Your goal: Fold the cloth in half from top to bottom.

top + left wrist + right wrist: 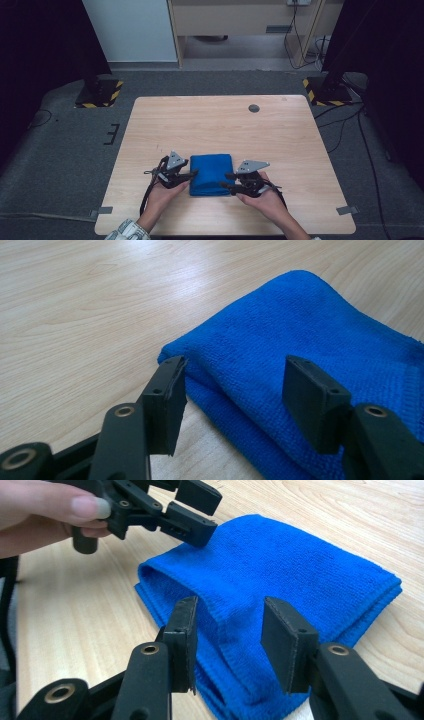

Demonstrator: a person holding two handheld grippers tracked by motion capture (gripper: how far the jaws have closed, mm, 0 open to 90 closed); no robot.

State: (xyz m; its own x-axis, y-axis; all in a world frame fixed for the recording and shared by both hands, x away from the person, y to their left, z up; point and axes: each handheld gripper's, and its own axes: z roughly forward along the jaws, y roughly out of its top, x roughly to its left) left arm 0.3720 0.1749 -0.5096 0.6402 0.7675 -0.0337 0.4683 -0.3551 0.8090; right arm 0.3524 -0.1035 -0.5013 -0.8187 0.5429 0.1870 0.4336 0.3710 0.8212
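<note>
Two hands entered from the near edge of the counter, forearms angled inward, each holding a claw level at one side of a folded blue towel. The left claw stood released, its pads apart over the towel's left edge. The right claw was likewise released at the right edge, pads clear of the cloth. Beyond the towel lay a small dark disc near the counter's far edge.

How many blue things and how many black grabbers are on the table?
Blue folded cloth: 1
Black grabbers: 2, the left gripper and the right gripper, both open
Total: 3
</note>
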